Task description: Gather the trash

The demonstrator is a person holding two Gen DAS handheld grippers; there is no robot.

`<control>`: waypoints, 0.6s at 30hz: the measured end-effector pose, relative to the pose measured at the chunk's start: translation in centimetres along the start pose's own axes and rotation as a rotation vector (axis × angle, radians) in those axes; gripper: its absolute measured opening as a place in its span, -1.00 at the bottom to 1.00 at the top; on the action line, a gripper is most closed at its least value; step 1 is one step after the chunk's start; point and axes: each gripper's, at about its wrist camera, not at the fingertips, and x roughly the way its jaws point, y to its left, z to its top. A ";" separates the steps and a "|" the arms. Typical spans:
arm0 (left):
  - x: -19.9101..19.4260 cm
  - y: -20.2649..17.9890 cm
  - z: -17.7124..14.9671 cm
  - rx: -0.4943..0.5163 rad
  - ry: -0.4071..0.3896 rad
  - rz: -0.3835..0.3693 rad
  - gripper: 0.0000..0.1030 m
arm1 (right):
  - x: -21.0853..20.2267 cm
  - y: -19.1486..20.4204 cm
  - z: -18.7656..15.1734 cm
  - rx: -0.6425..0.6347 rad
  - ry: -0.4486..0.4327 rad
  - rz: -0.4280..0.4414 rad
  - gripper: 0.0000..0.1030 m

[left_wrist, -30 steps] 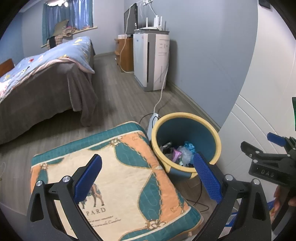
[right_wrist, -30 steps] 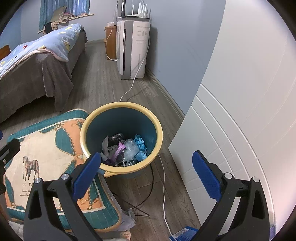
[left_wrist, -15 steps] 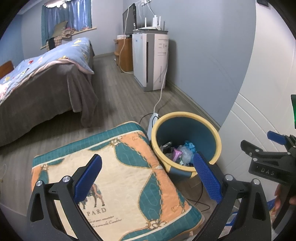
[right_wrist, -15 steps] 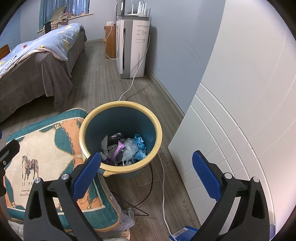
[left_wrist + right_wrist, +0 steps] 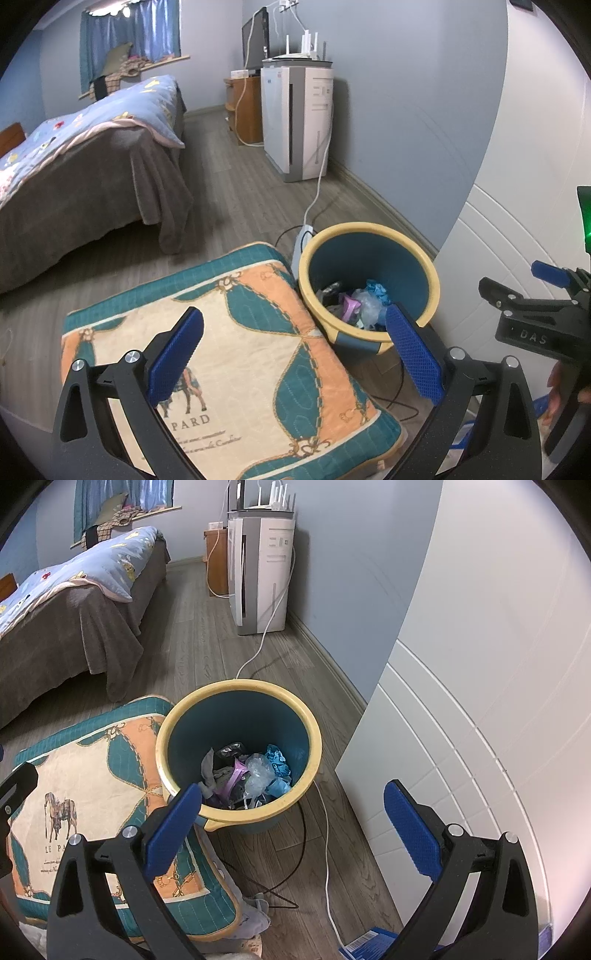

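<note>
Your left hand-held gripper (image 5: pixel 295 354) is released, its blue pads spread wide with nothing between them, hovering over the patterned cushion (image 5: pixel 236 354). Your right hand-held gripper (image 5: pixel 291 827) is likewise spread and empty, held above the floor (image 5: pixel 207 642) at the near side of the trash bin (image 5: pixel 238 686). The bin, teal with a yellow rim, stands on the floor touching the cushion's right edge and near the white panel (image 5: pixel 461 738). Inside it lies the trash (image 5: pixel 255 773): crumpled clear plastic, blue wrappers, a purple piece and grey scraps. A white cable (image 5: pixel 327 834) runs along the floor past the bin toward the white appliance (image 5: pixel 264 572) by the wall.
</note>
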 end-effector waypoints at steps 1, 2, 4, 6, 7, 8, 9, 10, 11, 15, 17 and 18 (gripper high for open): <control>0.0 0.0 0.0 0.000 0.000 0.000 0.90 | 0.0 0.0 0.0 0.001 0.001 0.000 0.89; 0.0 -0.1 0.0 -0.001 0.000 0.000 0.90 | 0.0 0.0 0.0 0.001 0.001 0.000 0.89; 0.0 -0.1 0.0 -0.002 0.000 0.002 0.90 | 0.0 0.0 -0.1 0.003 0.001 0.000 0.89; 0.0 -0.1 0.0 -0.003 0.000 0.000 0.90 | 0.0 0.0 -0.1 0.002 0.001 0.000 0.89; 0.0 -0.1 0.0 -0.003 0.000 0.001 0.90 | 0.0 0.0 -0.1 0.002 0.001 0.000 0.89; 0.0 -0.1 0.0 -0.003 0.000 0.002 0.90 | 0.0 0.0 -0.1 0.002 0.001 0.000 0.89; 0.0 -0.1 0.0 -0.003 0.000 0.002 0.90 | 0.0 0.0 -0.1 0.002 0.001 0.000 0.89; 0.0 0.0 0.0 -0.003 0.001 -0.001 0.90 | 0.0 0.0 -0.1 0.003 0.001 0.000 0.89; 0.0 0.0 0.0 -0.003 0.001 -0.003 0.90 | 0.0 0.0 -0.1 0.003 0.001 0.000 0.89; 0.2 0.1 -0.1 -0.002 0.006 -0.033 0.90 | 0.0 0.0 0.0 0.003 0.001 0.000 0.89; 0.2 -0.1 -0.1 0.003 0.006 -0.033 0.90 | 0.0 0.0 0.0 0.003 0.001 0.000 0.89; 0.2 0.0 -0.2 0.004 0.006 -0.029 0.90 | 0.0 0.0 0.0 0.003 0.001 0.000 0.89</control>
